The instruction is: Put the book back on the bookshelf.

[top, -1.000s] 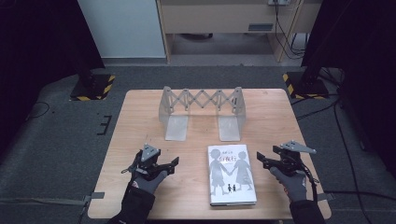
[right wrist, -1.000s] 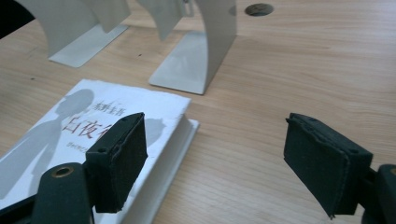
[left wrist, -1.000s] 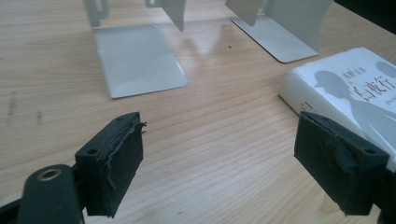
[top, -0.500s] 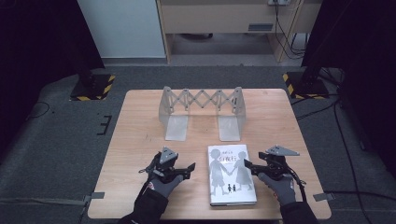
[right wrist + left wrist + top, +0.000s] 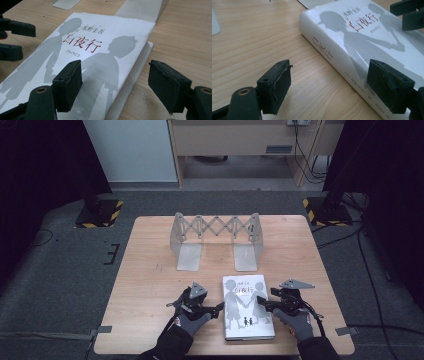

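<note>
Book (image 5: pixel 248 307) lies flat between both grippers, left (image 5: pixel 216 308) and right (image 5: pixel 266 303), fingers open, just closing.

A wooden table (image 5: pixel 150 285) on a grey carpeted floor (image 5: pixel 60 285), dark on both sides.
The floor was grey carpet with tape marks (image 5: pixel 111 253) left of the table. Two black stands stood on yellow-and-black striped bases (image 5: pixel 100 213) beyond the table's far corners. Behind them were a pale panel (image 5: pixel 132 150) and a beige cabinet (image 5: pixel 240 137) with cables (image 5: pixel 305 150) hanging at its right. Black curtains (image 5: pixel 45 165) darkened either side; the light fell evenly from above.
</note>
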### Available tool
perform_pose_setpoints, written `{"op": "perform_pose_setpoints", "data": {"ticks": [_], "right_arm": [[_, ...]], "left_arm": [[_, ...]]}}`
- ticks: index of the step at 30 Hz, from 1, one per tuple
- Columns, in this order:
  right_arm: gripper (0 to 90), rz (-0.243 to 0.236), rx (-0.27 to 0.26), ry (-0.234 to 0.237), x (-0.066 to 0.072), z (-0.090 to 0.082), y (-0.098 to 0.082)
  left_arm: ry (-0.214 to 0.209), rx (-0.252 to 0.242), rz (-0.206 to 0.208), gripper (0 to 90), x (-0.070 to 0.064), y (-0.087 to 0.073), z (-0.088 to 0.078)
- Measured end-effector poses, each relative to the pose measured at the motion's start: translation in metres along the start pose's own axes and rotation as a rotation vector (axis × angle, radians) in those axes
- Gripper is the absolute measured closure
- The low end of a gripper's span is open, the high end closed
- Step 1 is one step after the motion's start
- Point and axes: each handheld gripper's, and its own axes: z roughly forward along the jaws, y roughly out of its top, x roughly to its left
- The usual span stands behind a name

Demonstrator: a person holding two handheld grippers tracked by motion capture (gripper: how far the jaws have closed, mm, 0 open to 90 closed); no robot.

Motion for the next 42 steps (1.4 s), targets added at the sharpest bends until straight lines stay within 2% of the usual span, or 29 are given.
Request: {"op": "perform_pose_setpoints", "data": {"ticks": [2, 7, 8, 9, 12, 17, 18, 20, 21, 23, 24, 25, 30, 31, 32, 36, 38, 42], "right_arm": [[27.2, -0.007, 0.003, 0.009, 0.0, 0.002, -0.001], [27.2, 0.013, 0.008, 0.029, 0.002, 0.005, -0.002], [27.1, 0.009, 0.007, 0.032, 0.002, 0.005, -0.002], [26.9, 0.01, 0.008, 0.033, 0.002, 0.005, -0.002], [26.9, 0.014, 0.008, 0.038, 0.002, 0.007, -0.002], [26.7, 0.02, 0.006, 0.05, 0.003, 0.009, -0.002], [26.4, 0.018, 0.009, 0.05, 0.003, 0.009, -0.001], [26.2, 0.018, 0.009, 0.049, 0.004, 0.009, -0.001], [26.2, 0.019, 0.008, 0.05, 0.004, 0.009, -0.001], [26.4, 0.02, 0.003, 0.05, 0.004, 0.009, 0.0], [26.5, 0.019, -0.012, 0.052, 0.004, 0.007, 0.001], [26.6, 0.02, -0.016, 0.056, 0.004, 0.006, 0.001], [26.8, 0.017, -0.088, 0.081, 0.006, 0.001, 0.008], [26.8, 0.017, -0.088, 0.081, 0.006, 0.001, 0.008], [27.2, 0.01, -0.116, 0.099, 0.008, 0.0, 0.011], [28.0, 0.006, -0.118, 0.097, 0.012, 0.003, 0.014], [29.2, 0.012, -0.103, 0.11, 0.013, 0.004, 0.013], [32.1, 0.02, -0.111, 0.122, 0.016, 0.003, 0.014]], "left_arm": [[0.004, -0.009, 0.007, 19.6, -0.001, 0.001, -0.001], [-0.007, -0.018, -0.003, 18.8, -0.001, 0.001, -0.001], [-0.028, -0.027, -0.013, 17.8, -0.002, 0.002, -0.001], [-0.028, -0.027, -0.013, 17.6, -0.002, 0.002, -0.001], [-0.036, -0.018, 0.012, 17.3, -0.009, 0.002, 0.002], [-0.049, -0.025, 0.019, 14.0, -0.012, 0.002, 0.006], [-0.065, -0.025, 0.021, 12.4, -0.013, 0.002, 0.009], [-0.065, -0.03, 0.033, 9.8, -0.013, 0.001, 0.01], [-0.083, -0.021, 0.035, 9.7, -0.014, 0.002, 0.011], [-0.098, -0.016, 0.021, 9.4, -0.013, 0.002, 0.012], [-0.106, -0.004, -0.002, 8.6, -0.012, 0.002, 0.013], [-0.11, 0.001, -0.007, 8.3, -0.011, 0.003, 0.013], [-0.101, -0.014, 0.003, 8.4, -0.012, 0.003, 0.011], [-0.101, -0.014, 0.003, 8.4, -0.012, 0.003, 0.011], [-0.102, -0.022, 0.005, 8.5, -0.012, 0.003, 0.01], [-0.104, -0.031, 0.006, 8.5, -0.012, 0.002, 0.01], [-0.103, -0.037, 0.006, 8.4, -0.013, 0.002, 0.01], [-0.102, -0.04, 0.002, 7.8, -0.012, 0.002, 0.01]]}}
